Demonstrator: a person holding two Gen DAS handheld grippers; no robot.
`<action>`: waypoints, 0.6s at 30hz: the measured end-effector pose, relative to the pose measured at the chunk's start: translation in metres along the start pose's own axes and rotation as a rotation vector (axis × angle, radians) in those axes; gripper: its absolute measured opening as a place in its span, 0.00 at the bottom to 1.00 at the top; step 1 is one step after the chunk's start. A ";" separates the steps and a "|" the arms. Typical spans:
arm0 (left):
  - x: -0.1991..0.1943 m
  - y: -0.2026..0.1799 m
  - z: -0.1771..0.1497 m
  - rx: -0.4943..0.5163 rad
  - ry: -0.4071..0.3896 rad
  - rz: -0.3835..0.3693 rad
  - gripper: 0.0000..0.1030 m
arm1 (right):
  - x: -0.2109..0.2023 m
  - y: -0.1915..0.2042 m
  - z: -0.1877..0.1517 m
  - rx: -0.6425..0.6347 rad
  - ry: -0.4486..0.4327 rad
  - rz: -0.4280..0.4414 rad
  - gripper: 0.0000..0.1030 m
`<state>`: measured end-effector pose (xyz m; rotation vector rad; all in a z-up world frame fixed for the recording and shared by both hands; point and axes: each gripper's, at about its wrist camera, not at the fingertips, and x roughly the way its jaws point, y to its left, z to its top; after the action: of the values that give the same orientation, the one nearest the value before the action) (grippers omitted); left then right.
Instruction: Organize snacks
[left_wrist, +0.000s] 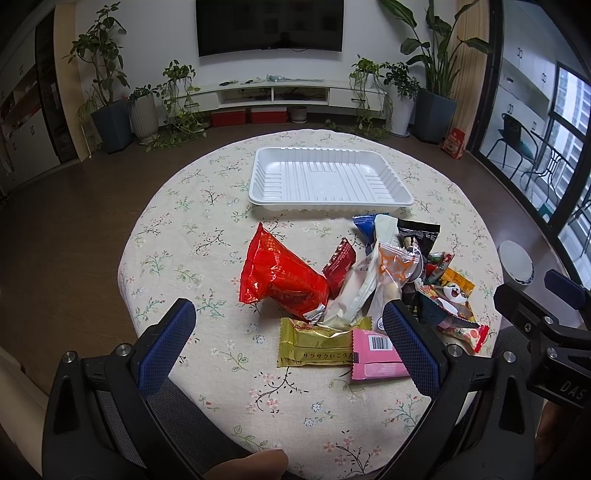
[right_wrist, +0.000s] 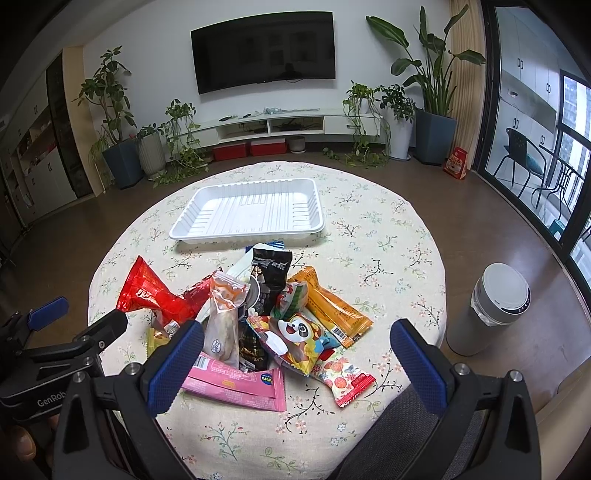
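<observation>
Both grippers, left gripper (left_wrist: 288, 332) and right gripper (right_wrist: 295, 354), spread apart and empty above snack pile (right_wrist: 258, 314); best starting with loose top packet, toward white tray (right_wrist: 207, 229) near surface's far edge.

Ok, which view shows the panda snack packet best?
The right wrist view: the panda packet lies near centre on top of the pile, its printed face fully visible. In the left wrist view the same packet sits off to the right, smaller and crowded among other wrappers behind the left claw's finger.

Glossy white plastic tray (left_wrist: 330, 176), shiny foil red packet (left_wrist: 279, 275), matt floral cloth tablecloth (left_wrist: 192, 229).
</observation>
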<state>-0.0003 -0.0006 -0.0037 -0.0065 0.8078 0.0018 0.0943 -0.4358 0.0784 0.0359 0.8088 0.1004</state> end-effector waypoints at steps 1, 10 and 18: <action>0.000 0.000 0.000 0.000 0.000 0.001 1.00 | 0.000 0.000 0.000 0.001 0.001 0.001 1.00; 0.000 0.000 0.000 0.000 0.000 -0.001 1.00 | 0.003 -0.001 -0.005 0.003 0.004 0.002 1.00; 0.000 0.000 -0.001 -0.001 0.001 -0.002 1.00 | 0.003 -0.001 -0.005 0.003 0.007 0.002 1.00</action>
<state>-0.0007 -0.0007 -0.0044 -0.0078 0.8084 0.0001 0.0927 -0.4364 0.0723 0.0394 0.8156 0.1008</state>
